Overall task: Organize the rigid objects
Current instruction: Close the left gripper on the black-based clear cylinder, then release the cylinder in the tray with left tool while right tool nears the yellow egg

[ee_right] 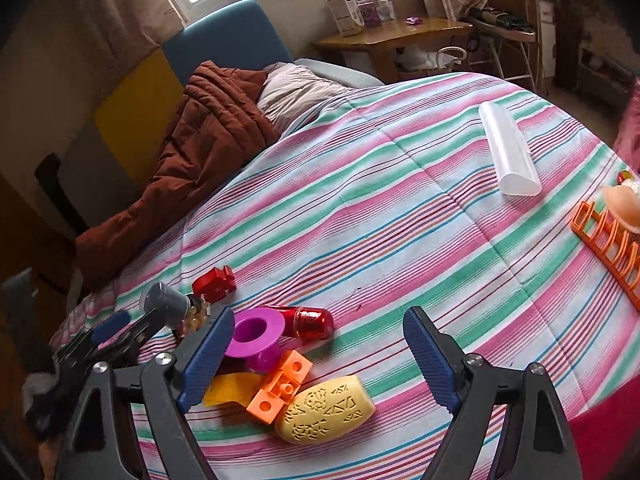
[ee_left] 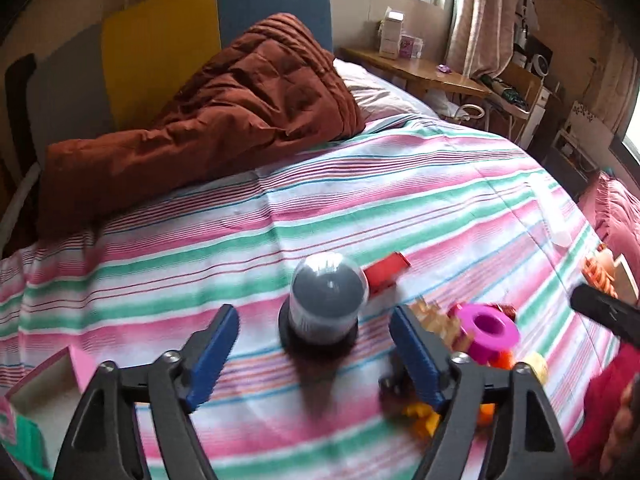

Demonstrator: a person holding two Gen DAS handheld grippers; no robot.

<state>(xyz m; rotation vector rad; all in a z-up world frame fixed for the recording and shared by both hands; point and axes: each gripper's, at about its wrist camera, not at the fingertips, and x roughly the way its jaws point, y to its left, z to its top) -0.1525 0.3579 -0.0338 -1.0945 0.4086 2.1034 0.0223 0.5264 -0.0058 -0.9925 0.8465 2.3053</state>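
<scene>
The grey domed jar (ee_left: 326,300) stands upright on the striped bed (ee_left: 360,200), dead centre in my left wrist view, and I read this as the pick-up step: my left gripper (ee_left: 314,360) has its blue pads spread wide with the jar just beyond them and nothing clamped. The next move, as I judge it, calls for easing forward so the pads bracket the jar's body above its dark base, then closing squarely, since a round dome could slip out if taken high

At three o'clock of the jar lies the toy cluster, the magenta spool (ee_left: 486,330) nearest. A pink-edged open box (ee_left: 44,388) at eight o'clock looks like a likely destination, though I cannot be sure

My right gripper (ee_right: 318,356) is also spread apart and empty, hanging over the same cluster. Only this view separates the pile: the spool, a red capsule (ee_right: 310,320), an orange block (ee_right: 280,386) and a yellow embossed piece (ee_right: 326,410) touching it. It alone shows a clear tube (ee_right: 510,150) at one o'clock and an orange rack (ee_right: 608,244) at the right edge. The box appears only on the left side's camera
</scene>
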